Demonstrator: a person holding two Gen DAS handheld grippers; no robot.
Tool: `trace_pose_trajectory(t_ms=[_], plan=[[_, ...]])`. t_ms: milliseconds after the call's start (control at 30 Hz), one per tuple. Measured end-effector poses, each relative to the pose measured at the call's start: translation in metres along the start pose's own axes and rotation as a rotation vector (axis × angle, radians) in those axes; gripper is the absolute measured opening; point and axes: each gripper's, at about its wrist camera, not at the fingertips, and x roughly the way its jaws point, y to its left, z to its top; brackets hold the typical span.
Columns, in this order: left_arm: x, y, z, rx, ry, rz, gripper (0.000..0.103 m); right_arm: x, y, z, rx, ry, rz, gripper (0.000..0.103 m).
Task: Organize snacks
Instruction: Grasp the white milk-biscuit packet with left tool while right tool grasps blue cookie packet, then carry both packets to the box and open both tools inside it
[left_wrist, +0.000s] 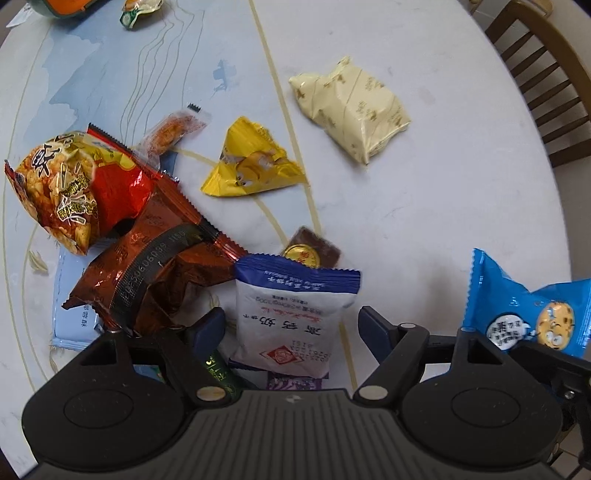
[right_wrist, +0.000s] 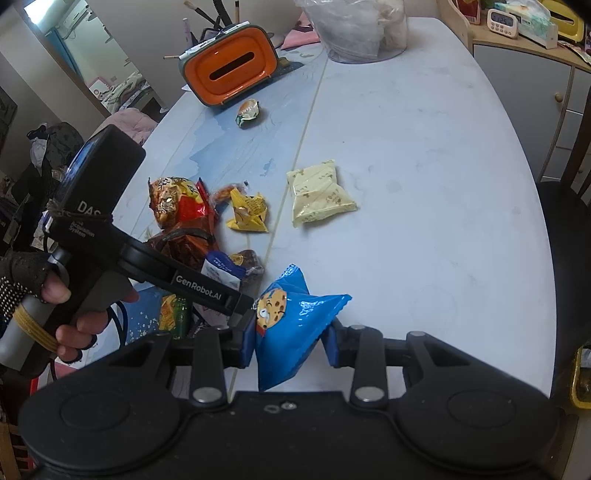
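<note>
Right gripper (right_wrist: 290, 341) has the glossy blue cookie-print snack pouch (right_wrist: 291, 325) pinched between its blue pads, held up off the pale marble-look table (right_wrist: 424, 184). Just left of that pouch, the left gripper (left_wrist: 291, 330) hovers with jaws spread wide around a white sachet with a dark blue top edge (left_wrist: 291, 317), not squeezing it. Beyond the pouch lie a yellow triangular foil packet (right_wrist: 248, 212) and a cream paper-look packet (right_wrist: 319, 195); far beyond it stands an orange tissue box (right_wrist: 231, 72).
</note>
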Motion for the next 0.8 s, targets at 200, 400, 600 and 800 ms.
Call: trace_pose_trajectory(t_ms=[200, 400, 600, 800], plan=[[0.007, -0.005, -0.003, -0.003, 0.010, 0.031, 0.053, 0.004, -0.001, 0.000, 0.000, 0.005, 0.002, 0.035], [0.000, 0.000, -0.011, -0.034, -0.008, 0.017, 0.050, 0.002, 0.000, -0.002, 0.005, 0.000, -0.001, 0.035], [-0.027, 0.011, -0.023, -0.061, -0.051, -0.028, 0.050, -0.010, 0.007, -0.005, -0.001, -0.020, 0.002, 0.035], [-0.075, 0.025, -0.039, -0.083, -0.113, -0.071, 0.050, -0.032, 0.023, -0.009, -0.012, -0.053, 0.016, 0.035]])
